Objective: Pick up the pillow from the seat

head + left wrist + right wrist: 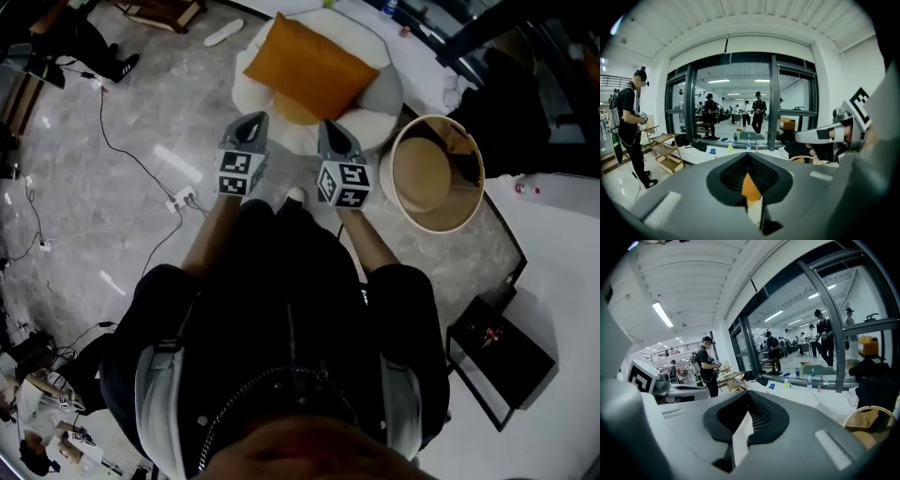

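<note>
An orange pillow (309, 67) lies tilted on a round white seat (380, 117) at the top of the head view. My left gripper (255, 122) and right gripper (331, 127) are held side by side just short of the seat's near edge, both pointing at the pillow and apart from it. Both are shut with nothing between the jaws. In the left gripper view a strip of the pillow (750, 186) shows past the shut left gripper (749, 157). In the right gripper view the shut right gripper (747, 397) has white seat (739, 439) behind it.
A round wicker basket (436, 173) stands right of the seat. A black box (497, 361) lies on the floor at lower right. A power strip (184, 199) with cables runs across the left floor. A person (628, 126) stands at left by glass windows.
</note>
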Tool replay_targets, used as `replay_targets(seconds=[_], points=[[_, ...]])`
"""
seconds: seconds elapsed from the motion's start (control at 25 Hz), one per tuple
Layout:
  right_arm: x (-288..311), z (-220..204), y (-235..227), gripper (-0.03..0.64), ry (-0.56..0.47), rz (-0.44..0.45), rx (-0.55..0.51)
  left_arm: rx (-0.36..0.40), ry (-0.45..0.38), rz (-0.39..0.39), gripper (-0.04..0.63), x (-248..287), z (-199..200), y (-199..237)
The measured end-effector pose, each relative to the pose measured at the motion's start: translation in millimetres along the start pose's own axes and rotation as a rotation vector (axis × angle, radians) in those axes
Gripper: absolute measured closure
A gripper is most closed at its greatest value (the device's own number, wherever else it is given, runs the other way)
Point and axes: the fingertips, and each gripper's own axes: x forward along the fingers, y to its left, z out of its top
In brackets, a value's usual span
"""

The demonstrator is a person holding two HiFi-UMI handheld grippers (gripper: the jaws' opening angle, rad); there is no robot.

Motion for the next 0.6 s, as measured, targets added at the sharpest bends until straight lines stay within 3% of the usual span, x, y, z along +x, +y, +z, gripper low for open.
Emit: replay_targets(seconds=[0.6], points=[[91.1,31.5,-62.1,0.614,0.026,-0.029,0.029,0.023,0.012,-0.018,0.584,108.6,33.4,46.3]])
